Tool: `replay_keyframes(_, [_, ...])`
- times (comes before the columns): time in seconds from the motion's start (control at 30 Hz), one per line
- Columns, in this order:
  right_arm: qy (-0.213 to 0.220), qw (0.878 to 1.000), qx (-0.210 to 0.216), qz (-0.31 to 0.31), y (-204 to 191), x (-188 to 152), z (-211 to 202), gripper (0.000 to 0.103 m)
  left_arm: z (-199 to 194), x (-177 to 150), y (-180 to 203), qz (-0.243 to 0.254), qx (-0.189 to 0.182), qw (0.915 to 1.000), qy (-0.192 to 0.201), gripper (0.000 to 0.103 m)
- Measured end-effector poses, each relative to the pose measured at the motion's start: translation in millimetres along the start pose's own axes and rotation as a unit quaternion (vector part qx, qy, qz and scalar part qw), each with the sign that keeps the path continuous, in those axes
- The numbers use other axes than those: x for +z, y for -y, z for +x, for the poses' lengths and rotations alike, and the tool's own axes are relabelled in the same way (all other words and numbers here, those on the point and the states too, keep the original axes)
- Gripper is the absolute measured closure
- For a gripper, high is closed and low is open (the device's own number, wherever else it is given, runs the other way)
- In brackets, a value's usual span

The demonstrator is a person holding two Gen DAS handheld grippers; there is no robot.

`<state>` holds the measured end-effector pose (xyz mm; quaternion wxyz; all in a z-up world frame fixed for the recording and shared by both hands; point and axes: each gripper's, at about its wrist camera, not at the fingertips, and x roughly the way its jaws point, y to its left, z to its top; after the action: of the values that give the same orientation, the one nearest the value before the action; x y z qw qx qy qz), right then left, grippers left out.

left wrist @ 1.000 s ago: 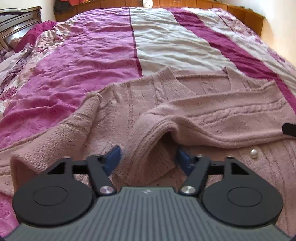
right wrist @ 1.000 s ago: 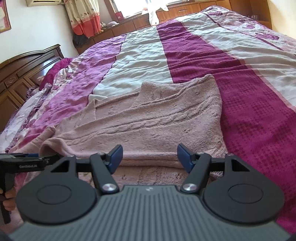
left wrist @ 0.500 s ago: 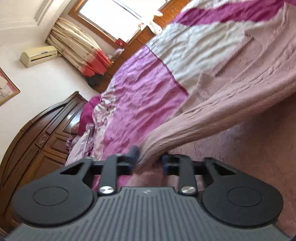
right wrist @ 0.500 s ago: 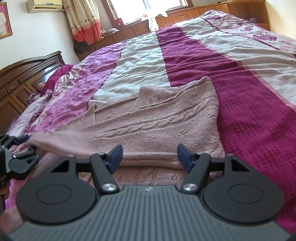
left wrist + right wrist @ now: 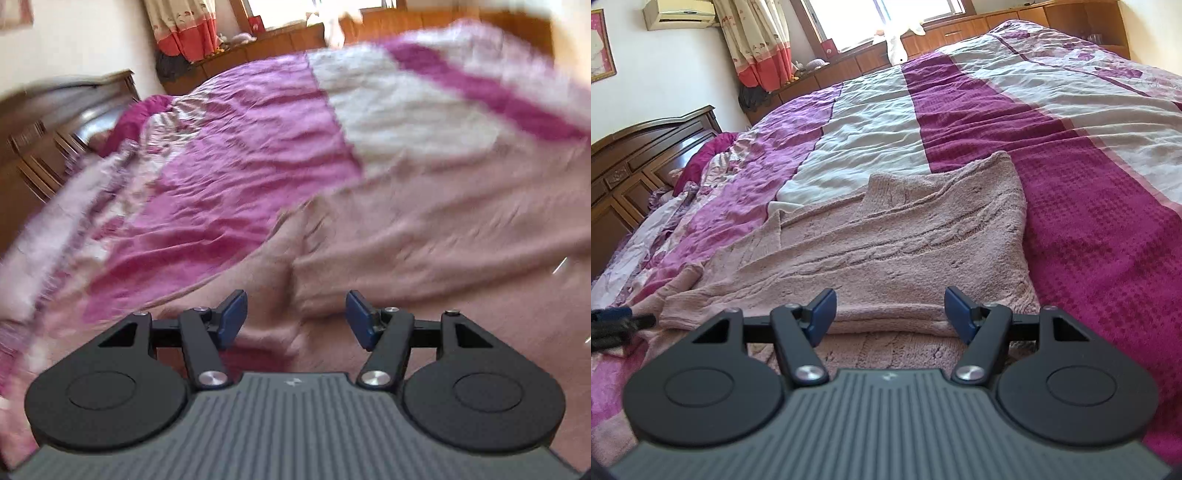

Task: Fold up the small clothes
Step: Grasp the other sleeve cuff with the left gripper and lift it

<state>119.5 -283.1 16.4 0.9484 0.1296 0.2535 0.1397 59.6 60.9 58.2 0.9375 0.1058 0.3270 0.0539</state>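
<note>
Striped bedspread (image 5: 979, 122), pink sweater (image 5: 905, 236) spread flat, wooden headboard (image 5: 639, 155) left

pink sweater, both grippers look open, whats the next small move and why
Probably bring the right gripper down onto the near edge of the pink sweater and pinch it. Both grippers are open and hold nothing, the left gripper is open over a sleeve, and the sleeves look folded in, so the body fold seems next.
</note>
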Motion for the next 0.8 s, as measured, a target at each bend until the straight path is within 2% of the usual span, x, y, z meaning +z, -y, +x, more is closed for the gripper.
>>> replay_keyframes(0.17, [0.003, 1.000, 0.000, -0.003, 0.4, -0.5, 0.1, 0.036, 14.1, 28.1, -4.9, -0.079, -0.091, 0.9928, -0.002, 0.036])
replay_keyframes(0.23, [0.004, 1.000, 0.001, -0.002, 1.3, -0.7, 0.4, 0.036, 26.9, 36.1, -4.3, -0.097, -0.104, 0.9898, -0.013, 0.036])
replay_keyframes(0.37, [0.006, 1.000, 0.002, 0.000, 2.0, -1.3, 0.0, 0.037, 66.7, 43.8, -10.2, -0.137, -0.107, 0.9825, -0.067, 0.036])
replay_keyframes(0.47, [0.008, 1.000, 0.003, 0.001, 1.3, -2.1, 0.1, 0.036, 85.2, 36.8, -20.1, -0.134, -0.061, 0.9850, -0.089, 0.036])
replay_keyframes(0.5, [0.008, 1.000, 0.002, 0.001, 0.9, -2.4, 0.6, 0.036, 88.2, 32.7, -24.1, -0.136, -0.057, 0.9845, -0.094, 0.036])
replay_keyframes(0.57, [0.008, 1.000, 0.001, -0.001, 1.2, -2.4, 0.5, 0.036, 95.0, 25.7, -36.6, -0.164, -0.082, 0.9770, -0.110, 0.036])
replay_keyframes(0.63, [0.007, 1.000, -0.002, -0.005, 0.1, -3.2, 1.3, 0.036, 93.7, 21.8, -51.0, -0.202, -0.116, 0.9666, -0.107, 0.036])
replay_keyframes(0.73, [0.008, 1.000, -0.005, -0.007, -0.6, -4.0, 2.3, 0.036, 92.7, 17.8, -62.6, -0.256, -0.198, 0.9419, -0.090, 0.037])
replay_keyframes(0.77, [0.009, 1.000, -0.005, -0.007, -1.1, -4.6, 2.2, 0.036, 94.3, 17.2, -63.2, -0.267, -0.210, 0.9360, -0.092, 0.037])
replay_keyframes(0.8, [0.010, 1.000, -0.006, -0.007, -0.7, -4.5, 2.1, 0.036, 97.6, 18.5, -61.3, -0.271, -0.210, 0.9344, -0.096, 0.037])
